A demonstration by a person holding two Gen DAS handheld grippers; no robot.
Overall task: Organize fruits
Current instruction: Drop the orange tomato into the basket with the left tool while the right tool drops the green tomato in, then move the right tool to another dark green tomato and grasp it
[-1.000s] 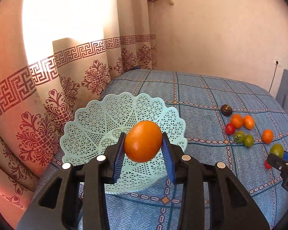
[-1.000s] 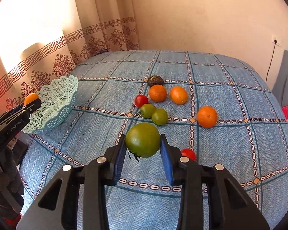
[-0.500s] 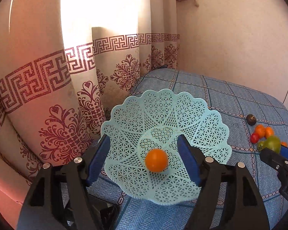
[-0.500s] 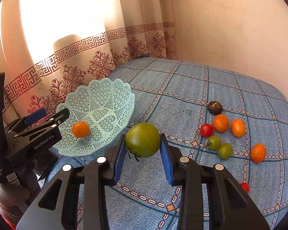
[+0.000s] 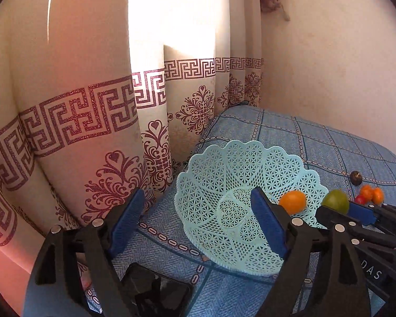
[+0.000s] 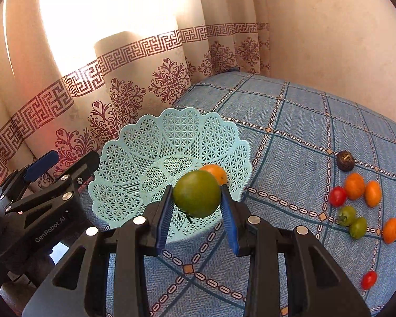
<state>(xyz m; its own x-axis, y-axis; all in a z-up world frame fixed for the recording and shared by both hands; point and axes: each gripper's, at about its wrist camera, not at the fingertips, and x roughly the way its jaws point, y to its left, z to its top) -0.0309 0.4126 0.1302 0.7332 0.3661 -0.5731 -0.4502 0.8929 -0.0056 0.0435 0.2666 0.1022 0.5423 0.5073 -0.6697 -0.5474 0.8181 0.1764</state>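
A pale turquoise lattice basket (image 5: 221, 169) (image 6: 134, 155) sits on the blue checked bedspread near the curtain. Inside it lies an orange fruit (image 5: 293, 202) (image 6: 216, 173). My left gripper (image 5: 198, 222) (image 6: 63, 166) stands open and empty, drawn back to the basket's left side. My right gripper (image 6: 196, 206) is shut on a large green tomato (image 6: 197, 194) (image 5: 335, 200), held over the basket's near rim. Loose fruit lies at the right: several orange fruits (image 6: 354, 185), green tomatoes (image 6: 358, 227), red tomatoes (image 6: 338, 196) and a dark brown fruit (image 6: 345, 160).
A patterned curtain (image 5: 92, 105) hangs close behind the basket on the left, and a plain wall (image 6: 330, 39) stands at the back. The bed's left edge runs just beside the basket. A black object (image 5: 155, 290) lies under my left gripper.
My left gripper opened and let the orange fruit drop into the basket, then pulled back to the left. My right gripper carried the green tomato left, up to the basket.
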